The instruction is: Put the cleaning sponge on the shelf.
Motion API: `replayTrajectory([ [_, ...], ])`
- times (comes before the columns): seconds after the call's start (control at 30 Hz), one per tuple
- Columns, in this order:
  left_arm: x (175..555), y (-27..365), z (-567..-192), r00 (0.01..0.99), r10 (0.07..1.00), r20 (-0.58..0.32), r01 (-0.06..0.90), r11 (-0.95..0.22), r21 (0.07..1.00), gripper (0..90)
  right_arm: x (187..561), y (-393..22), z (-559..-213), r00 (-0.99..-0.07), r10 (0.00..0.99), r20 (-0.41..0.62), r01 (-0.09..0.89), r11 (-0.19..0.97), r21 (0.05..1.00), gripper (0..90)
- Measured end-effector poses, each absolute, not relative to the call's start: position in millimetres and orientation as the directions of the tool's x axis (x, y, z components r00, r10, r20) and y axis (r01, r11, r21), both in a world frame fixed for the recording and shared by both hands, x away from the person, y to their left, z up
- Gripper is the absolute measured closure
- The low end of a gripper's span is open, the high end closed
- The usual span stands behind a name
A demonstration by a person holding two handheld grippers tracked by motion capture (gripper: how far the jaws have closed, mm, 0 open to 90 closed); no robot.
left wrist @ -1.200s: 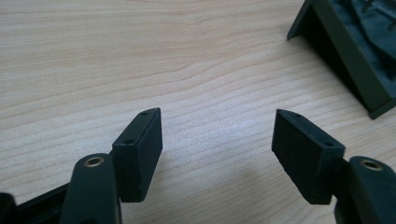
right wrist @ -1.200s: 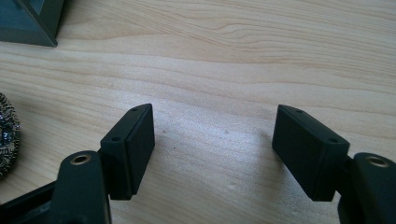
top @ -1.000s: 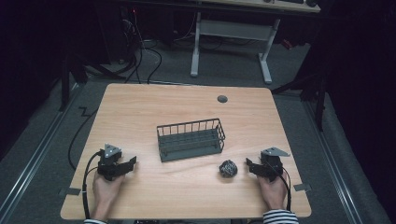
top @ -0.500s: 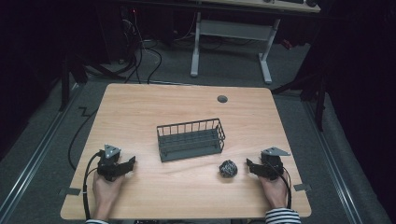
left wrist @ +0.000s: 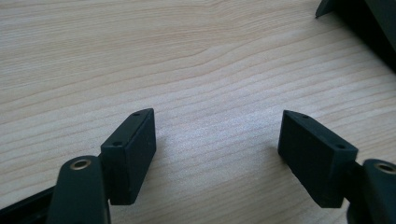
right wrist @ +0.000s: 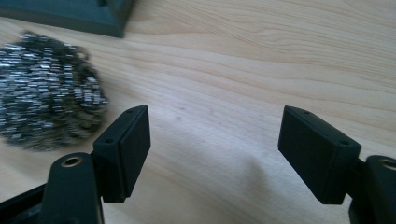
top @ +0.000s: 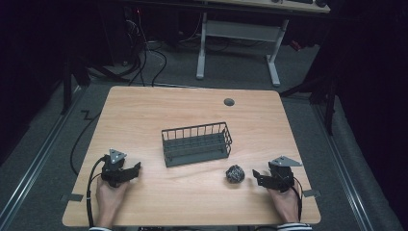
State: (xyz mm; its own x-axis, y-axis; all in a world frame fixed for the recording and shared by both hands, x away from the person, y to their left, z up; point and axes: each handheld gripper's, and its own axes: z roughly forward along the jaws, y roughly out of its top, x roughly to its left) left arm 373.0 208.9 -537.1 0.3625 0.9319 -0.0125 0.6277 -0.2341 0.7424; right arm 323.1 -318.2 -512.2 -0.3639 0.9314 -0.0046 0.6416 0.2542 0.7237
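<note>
A dark wire basket (top: 196, 143) stands in the middle of the wooden table (top: 144, 110). A steel-wool scouring ball (top: 234, 174) (right wrist: 44, 109) lies to its front right. My right gripper (top: 256, 177) (right wrist: 215, 154) rests on the table just right of the ball, jaws wide apart with nothing between them; the ball sits beyond and to the left of its left jaw. My left gripper (top: 134, 169) (left wrist: 217, 156) lies at the front left, open over bare wood, well clear of the basket.
A small round grommet (top: 229, 102) sits near the table's far edge. The basket's corner (left wrist: 359, 23) shows at the top right of the left gripper view. Behind the table stand a white desk frame (top: 238, 45) and floor cables (top: 144, 53).
</note>
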Motion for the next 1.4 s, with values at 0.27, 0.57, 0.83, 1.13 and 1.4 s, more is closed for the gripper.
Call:
replayTrajectory([
  [0.27, 372.6, 208.7, -537.1, 0.363, 0.932, -0.013, 0.628, -0.234, 0.742, 28.1, 307.8, -304.2, -503.1, -0.431, 0.903, 0.011, 0.605, 0.280, 0.745, 25.7],
  [0.57, 372.6, 208.7, -537.1, 0.363, 0.932, -0.013, 0.628, -0.234, 0.742, 28.0, 290.0, -288.7, -496.3, -0.507, 0.862, 0.004, 0.574, 0.334, 0.748, 23.5],
  [0.83, 372.5, 208.6, -537.2, 0.363, 0.932, -0.013, 0.628, -0.234, 0.742, 28.0, 290.9, -270.4, -490.8, -0.567, 0.824, -0.005, 0.541, 0.377, 0.752, 21.0],
  [1.13, 372.6, 208.6, -537.2, 0.364, 0.931, -0.014, 0.628, -0.234, 0.742, 27.7, 312.5, -252.0, -497.9, -0.586, 0.810, 0.001, 0.556, 0.401, 0.728, 19.7],
  [1.4, 372.6, 208.5, -537.2, 0.365, 0.931, -0.015, 0.628, -0.235, 0.742, 27.3, 323.1, -243.9, -505.2, -0.593, 0.805, 0.011, 0.578, 0.416, 0.702, 21.5],
])
